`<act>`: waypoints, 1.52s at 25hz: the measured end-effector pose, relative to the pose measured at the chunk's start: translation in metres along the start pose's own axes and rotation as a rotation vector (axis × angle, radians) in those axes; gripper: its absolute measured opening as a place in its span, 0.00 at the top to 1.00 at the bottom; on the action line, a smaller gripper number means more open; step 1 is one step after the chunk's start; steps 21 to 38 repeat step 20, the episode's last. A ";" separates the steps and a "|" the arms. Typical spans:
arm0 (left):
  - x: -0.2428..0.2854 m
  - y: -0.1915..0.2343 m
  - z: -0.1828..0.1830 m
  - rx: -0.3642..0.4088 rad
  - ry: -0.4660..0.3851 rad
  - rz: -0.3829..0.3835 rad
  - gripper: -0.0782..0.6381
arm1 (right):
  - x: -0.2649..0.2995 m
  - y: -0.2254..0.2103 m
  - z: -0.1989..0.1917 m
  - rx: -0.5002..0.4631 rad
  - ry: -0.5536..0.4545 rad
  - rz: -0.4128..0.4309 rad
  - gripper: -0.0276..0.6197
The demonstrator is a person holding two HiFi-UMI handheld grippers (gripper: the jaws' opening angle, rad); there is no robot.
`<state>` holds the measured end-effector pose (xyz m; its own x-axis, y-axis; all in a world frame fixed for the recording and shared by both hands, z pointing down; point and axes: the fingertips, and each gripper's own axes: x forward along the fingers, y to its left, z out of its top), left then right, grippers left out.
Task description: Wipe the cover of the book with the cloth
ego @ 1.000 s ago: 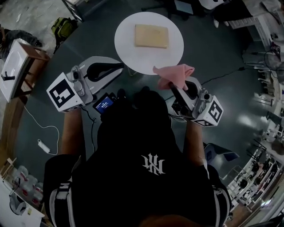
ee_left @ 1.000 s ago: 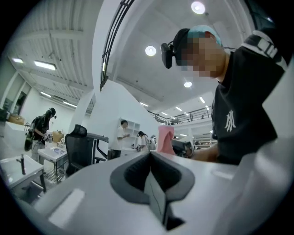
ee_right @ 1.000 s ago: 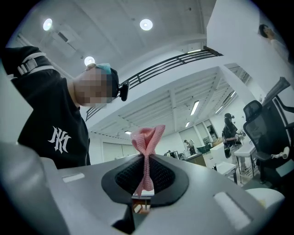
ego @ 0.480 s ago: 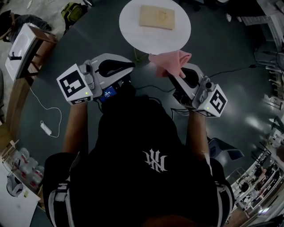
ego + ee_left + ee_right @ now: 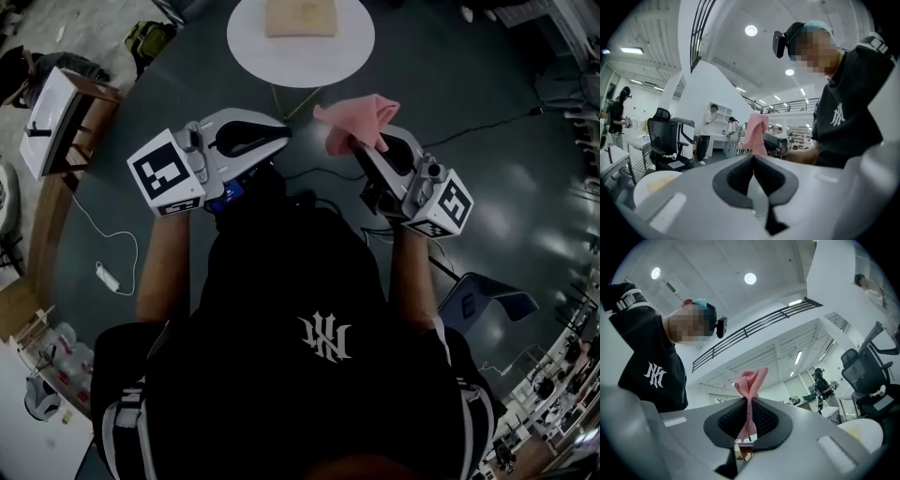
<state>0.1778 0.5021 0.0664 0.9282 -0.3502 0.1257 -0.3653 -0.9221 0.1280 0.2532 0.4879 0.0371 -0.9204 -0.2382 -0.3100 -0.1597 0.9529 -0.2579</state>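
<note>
Cloth first: I'm pinching it in my right gripper, jaws clamping hard on a fold near the middle. That's leaving a pink wad poking out past the tips and a thin tail hanging down between the pads. I'm guessing that's the point of gripping it this way, since the loose wad out front is what would be doing the rubbing, not the plastic.

My left gripper is sitting with its jaws pressed together on nothing. I reckon I'm saving it for steadying the book so it isn't sliding around under the cloth.

Both grippers are hanging in front of my chest, side by side and aiming toward the table. The book is lying flat on that round white top, well apart from both grippers with dark floor in between. So no wiping is happening yet, and getting closer looks like the next job.

Stuff I'm not making out:
- The book's far edge is getting cut off by the top of the head view.
- The cover is too small and pale to show any dirt.
- In the left gripper view the book is only showing as a tan sliver low on the left.
- My own body is blocking the floor under me.
</note>
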 end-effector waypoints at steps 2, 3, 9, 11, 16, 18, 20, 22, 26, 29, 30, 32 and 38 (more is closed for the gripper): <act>0.011 -0.012 0.001 0.007 0.003 0.001 0.89 | -0.013 0.009 0.002 -0.003 -0.001 0.007 0.92; 0.013 -0.012 0.001 0.008 0.003 0.001 0.89 | -0.014 0.010 0.002 -0.005 0.001 0.009 0.92; 0.016 -0.006 -0.007 -0.004 0.002 0.014 0.89 | -0.016 0.004 -0.004 -0.001 0.003 0.014 0.92; 0.014 -0.006 -0.009 -0.008 0.010 0.024 0.89 | -0.015 0.006 -0.002 -0.003 -0.005 0.023 0.92; 0.011 -0.009 -0.006 -0.012 0.009 0.047 0.89 | -0.012 0.010 0.003 -0.006 -0.020 0.051 0.92; 0.011 -0.011 -0.007 -0.013 0.012 0.054 0.89 | -0.013 0.010 0.004 -0.011 -0.028 0.050 0.92; 0.010 -0.012 -0.009 -0.014 0.014 0.059 0.89 | -0.014 0.010 0.005 -0.018 -0.039 0.041 0.92; 0.010 -0.012 -0.009 -0.014 0.014 0.059 0.89 | -0.014 0.010 0.005 -0.018 -0.039 0.041 0.92; 0.010 -0.012 -0.009 -0.014 0.014 0.059 0.89 | -0.014 0.010 0.005 -0.018 -0.039 0.041 0.92; 0.010 -0.012 -0.009 -0.014 0.014 0.059 0.89 | -0.014 0.010 0.005 -0.018 -0.039 0.041 0.92; 0.010 -0.012 -0.009 -0.014 0.014 0.059 0.89 | -0.014 0.010 0.005 -0.018 -0.039 0.041 0.92; 0.010 -0.012 -0.009 -0.014 0.014 0.059 0.89 | -0.014 0.010 0.005 -0.018 -0.039 0.041 0.92; 0.010 -0.012 -0.009 -0.014 0.014 0.059 0.89 | -0.014 0.010 0.005 -0.018 -0.039 0.041 0.92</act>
